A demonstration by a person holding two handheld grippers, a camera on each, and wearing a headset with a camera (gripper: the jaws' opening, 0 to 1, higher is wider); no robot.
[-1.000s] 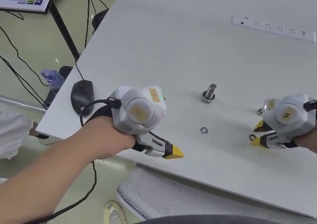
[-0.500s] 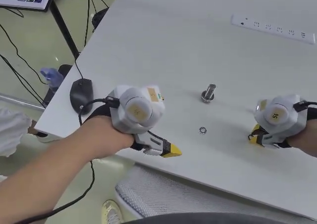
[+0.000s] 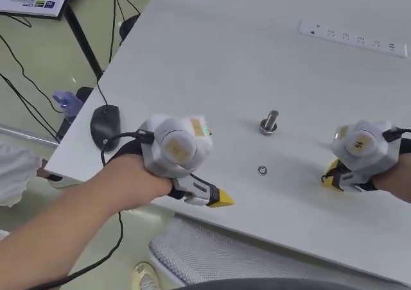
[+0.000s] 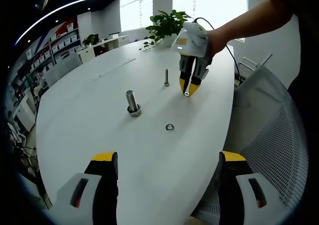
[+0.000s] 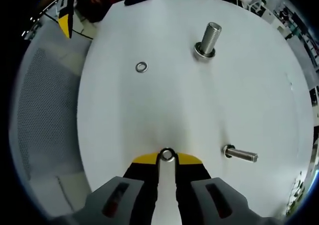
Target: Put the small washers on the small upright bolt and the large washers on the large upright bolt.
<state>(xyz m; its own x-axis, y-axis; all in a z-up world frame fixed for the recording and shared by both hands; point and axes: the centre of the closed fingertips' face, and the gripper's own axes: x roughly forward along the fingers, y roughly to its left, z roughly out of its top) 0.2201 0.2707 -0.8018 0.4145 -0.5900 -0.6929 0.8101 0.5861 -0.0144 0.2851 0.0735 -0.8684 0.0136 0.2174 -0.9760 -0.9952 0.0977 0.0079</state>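
Right gripper [image 5: 167,159]: fingers clamped on a washer [image 5: 167,155], pinched at the tips.
Left gripper [image 4: 168,159]: fingers wide apart, holding nothing.
Small bolt [image 5: 240,155]: near the right fingertips, not touching them.
Large bolt [image 5: 209,40]: well ahead of both pairs of fingers.
Loose washer [image 4: 170,127]: flat on the table [image 4: 89,135], ahead of the left fingers.
Progress: early, I judge. One washer is gripped, one is waiting, and none is clearly on a bolt.

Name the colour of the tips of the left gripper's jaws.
Yellow. The left gripper view shows it best, on the left gripper's two open jaws.
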